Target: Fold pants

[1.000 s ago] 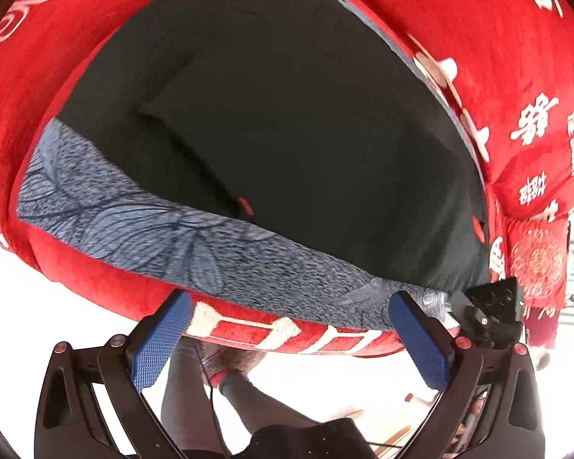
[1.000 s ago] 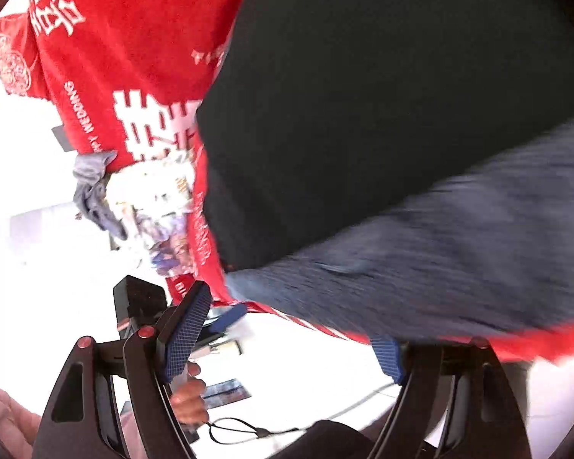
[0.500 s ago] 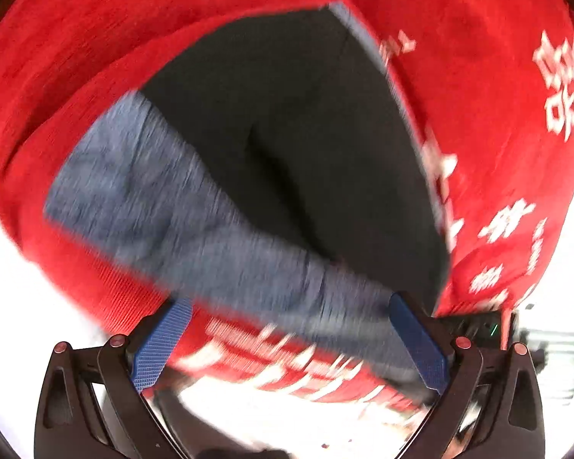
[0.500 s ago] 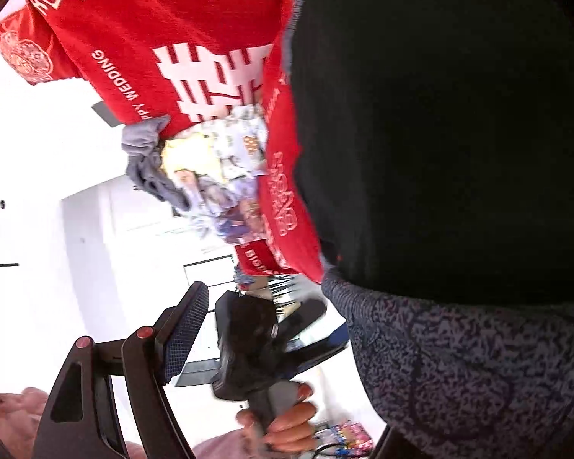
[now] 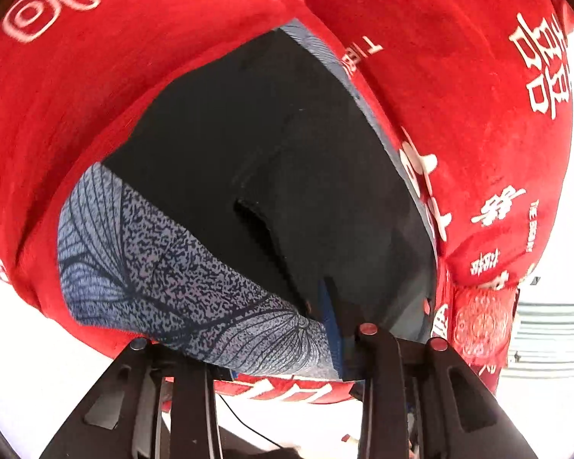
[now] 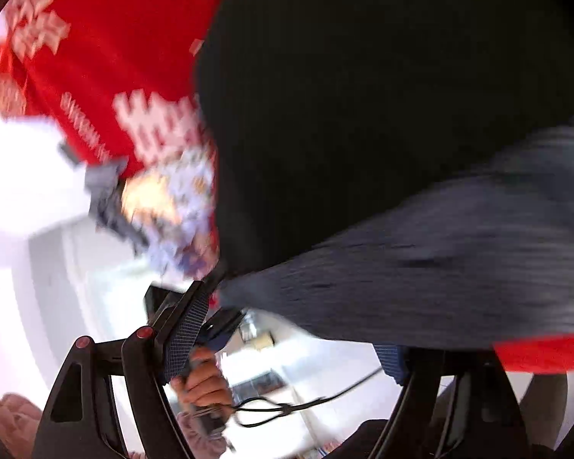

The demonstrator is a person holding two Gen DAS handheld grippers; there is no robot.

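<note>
Pants on red cloth, left jaws closing on the waistband

Pants, black with a grey patterned waistband, lie flat on a red cloth printed with white characters. Their long axis runs away from the left gripper, waistband nearest it. That gripper's jaws are closing, narrow, with the waistband's edge between the blue pads. The right gripper stands wide, the blurred waistband edge above its fingers, unheld. Beyond it a hand holds the other gripper's handle. Behind, the room is bright white, and a heap of patterned fabric sits at the cloth's far edge
</note>
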